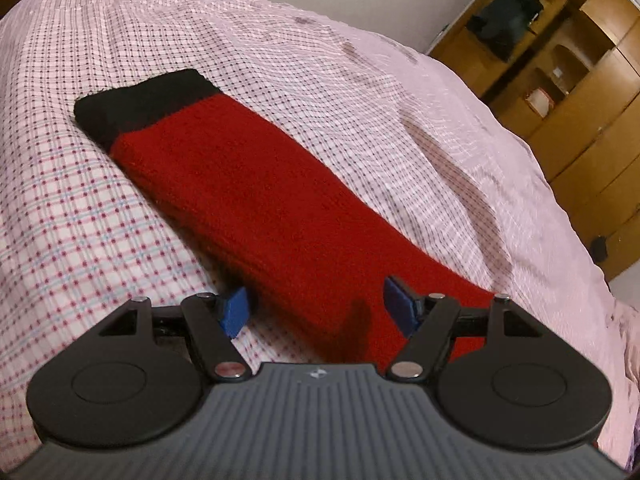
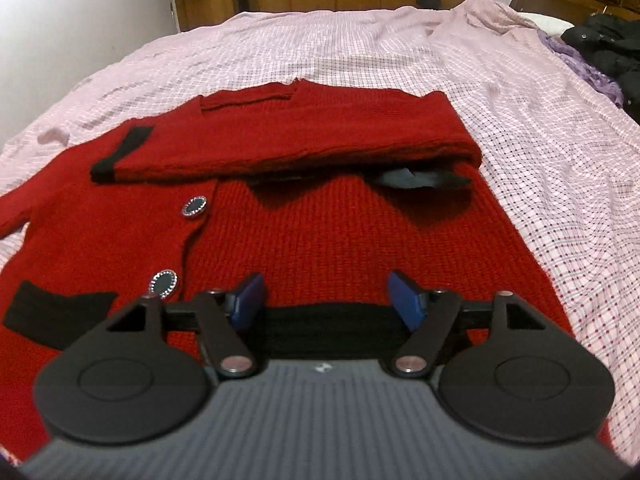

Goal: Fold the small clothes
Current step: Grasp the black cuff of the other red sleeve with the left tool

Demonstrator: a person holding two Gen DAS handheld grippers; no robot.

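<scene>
Both grippers, left gripper (image 1: pixel 318 306) and right gripper (image 2: pixel 324 300), are hovering wide open, gripping nothing. Grabbing the red cardigan (image 2: pixel 320 232) carelessly is risking undoing its folded sleeve (image 2: pixel 280 140)

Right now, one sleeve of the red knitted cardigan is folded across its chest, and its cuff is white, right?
Not quite: the folded sleeve of the red knitted cardigan has a black cuff, not white. The right wrist view shows it lying across the chest.

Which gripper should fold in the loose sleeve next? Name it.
Left. The left gripper is open, straddling the unfolded sleeve. The right gripper hovers open over the cardigan's hem, away from that sleeve.
</scene>
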